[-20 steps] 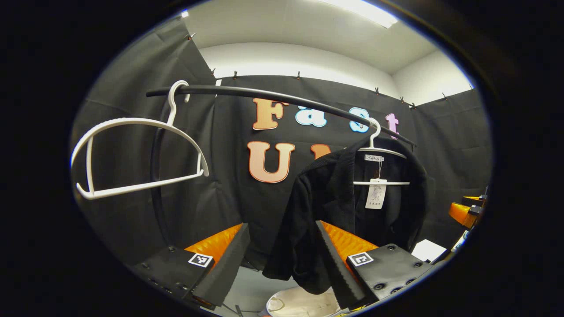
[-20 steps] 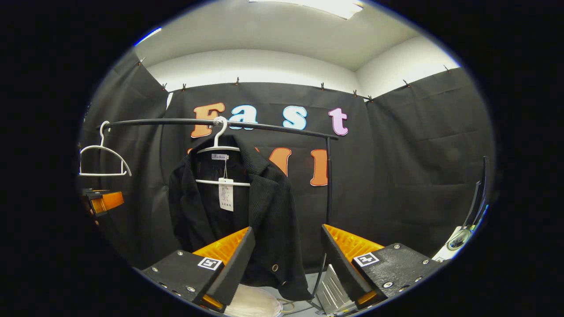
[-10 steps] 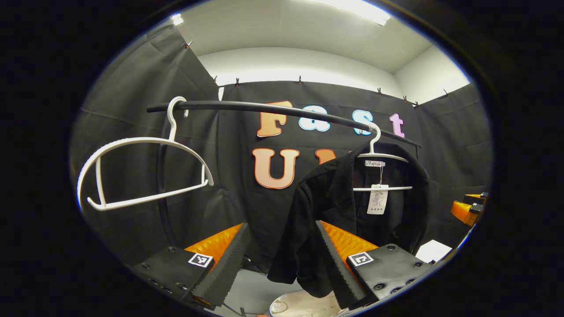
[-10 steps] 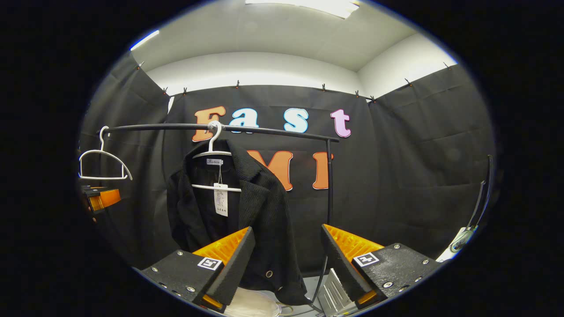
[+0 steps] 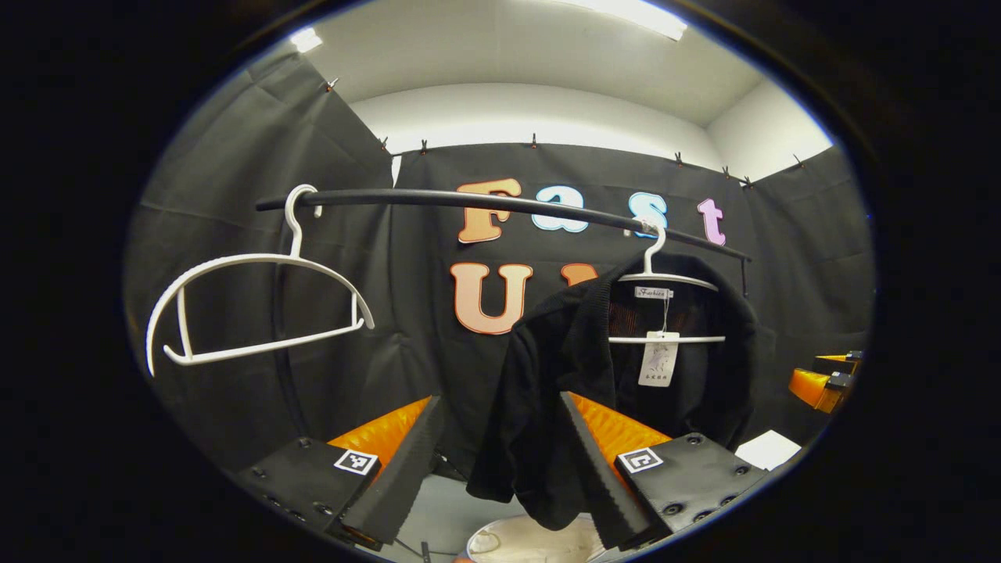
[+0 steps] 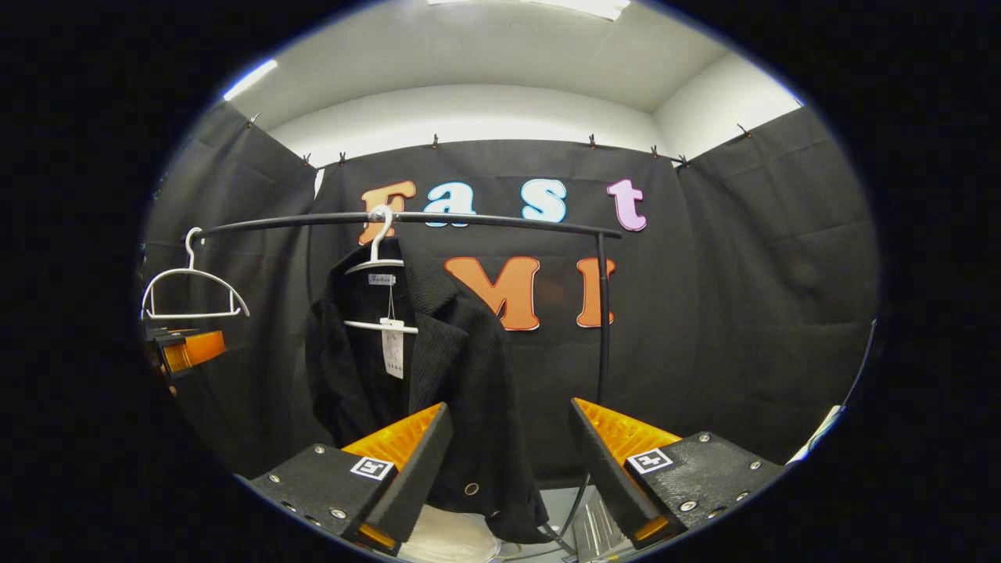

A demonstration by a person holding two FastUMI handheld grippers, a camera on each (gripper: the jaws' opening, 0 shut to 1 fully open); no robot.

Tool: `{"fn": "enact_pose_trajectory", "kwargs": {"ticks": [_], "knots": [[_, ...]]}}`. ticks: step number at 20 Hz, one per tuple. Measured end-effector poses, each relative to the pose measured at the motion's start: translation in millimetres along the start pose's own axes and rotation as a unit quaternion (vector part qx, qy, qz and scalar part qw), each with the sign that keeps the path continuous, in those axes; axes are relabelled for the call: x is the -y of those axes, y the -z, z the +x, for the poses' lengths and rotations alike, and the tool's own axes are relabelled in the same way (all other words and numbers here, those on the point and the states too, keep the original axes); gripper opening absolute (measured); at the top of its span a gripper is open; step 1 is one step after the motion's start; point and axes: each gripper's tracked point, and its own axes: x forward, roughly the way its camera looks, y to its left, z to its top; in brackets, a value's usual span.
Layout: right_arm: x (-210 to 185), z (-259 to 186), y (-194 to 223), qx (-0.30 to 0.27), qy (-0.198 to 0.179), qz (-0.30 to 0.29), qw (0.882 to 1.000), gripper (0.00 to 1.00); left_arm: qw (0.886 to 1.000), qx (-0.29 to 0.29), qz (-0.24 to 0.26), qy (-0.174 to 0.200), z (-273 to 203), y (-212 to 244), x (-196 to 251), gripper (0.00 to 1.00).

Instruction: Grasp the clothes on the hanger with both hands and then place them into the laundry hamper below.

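Note:
A black jacket (image 5: pixel 579 367) (image 6: pixel 438 375) with a white tag hangs on a white hanger (image 5: pixel 665 277) (image 6: pixel 375 266) from a black rail (image 5: pixel 485 202) (image 6: pixel 407 220). Below it shows the white rim of the hamper (image 5: pixel 524 539) (image 6: pixel 450 539). My left gripper (image 5: pixel 500 461) stands open in front of the jacket's left sleeve, short of the cloth. My right gripper (image 6: pixel 508 461) is open too, level with the jacket's lower right hem. Each gripper appears at the edge of the other's view, the right gripper (image 5: pixel 821 383) and the left gripper (image 6: pixel 184 348).
An empty white hanger (image 5: pixel 258 305) (image 6: pixel 191 289) hangs at the rail's left end. The rail's upright post (image 6: pixel 602 313) stands just right of the jacket. Black cloth walls close in on all sides. A white sheet (image 5: pixel 766 450) lies low at the right.
Both grippers have drifted slightly: the jacket slid a little left in the left gripper view, and the right gripper view swung right. Both stayed open.

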Motion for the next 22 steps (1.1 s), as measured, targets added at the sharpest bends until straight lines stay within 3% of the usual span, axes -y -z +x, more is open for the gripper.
{"fn": "enact_pose_trajectory", "kwargs": {"ticks": [11, 22], "knots": [[-35, 47, 41, -0.054, -0.079, 0.038, 0.995, 0.93, 0.998, -0.016, 0.006, -0.053, -20, 12, -7, 0.93], [-57, 92, 76, -0.093, -0.075, 0.066, 0.991, 0.93, 0.998, -0.025, 0.011, -0.056, -1, 18, -24, 0.96]]}}
